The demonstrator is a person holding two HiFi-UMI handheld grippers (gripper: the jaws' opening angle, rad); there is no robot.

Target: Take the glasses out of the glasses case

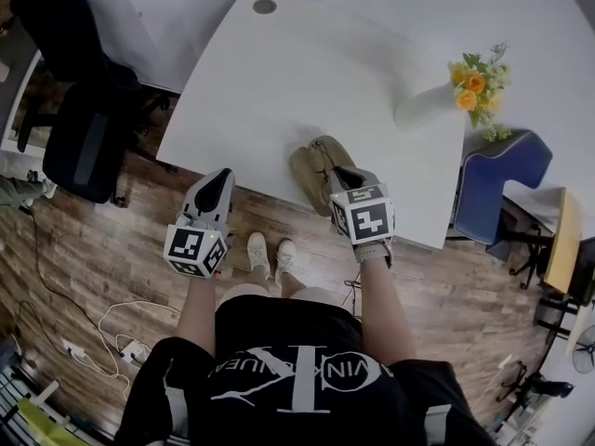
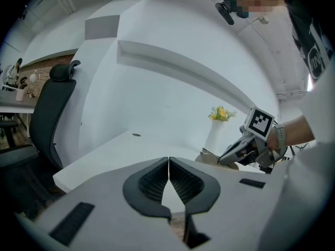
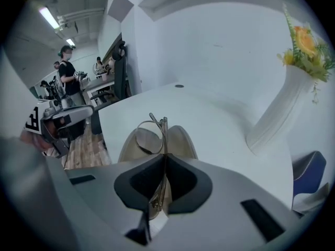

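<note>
A tan glasses case (image 1: 314,167) lies open near the white table's (image 1: 279,82) front edge. In the right gripper view the thin metal-framed glasses (image 3: 151,137) stand up just above the open case (image 3: 180,140), with my right gripper (image 3: 165,156) shut on their frame. From the head view, the right gripper (image 1: 342,175) points steeply down over the case and hides the glasses. My left gripper (image 1: 223,178) hangs at the table's front edge to the left of the case, shut with nothing in it (image 2: 168,161). It looks across at the right gripper (image 2: 245,149).
A white vase (image 1: 423,107) with yellow and orange flowers (image 1: 476,86) stands at the table's right side. A blue chair (image 1: 502,170) is right of the table and a black office chair (image 1: 79,147) left of it. Cables (image 1: 112,333) lie on the wooden floor.
</note>
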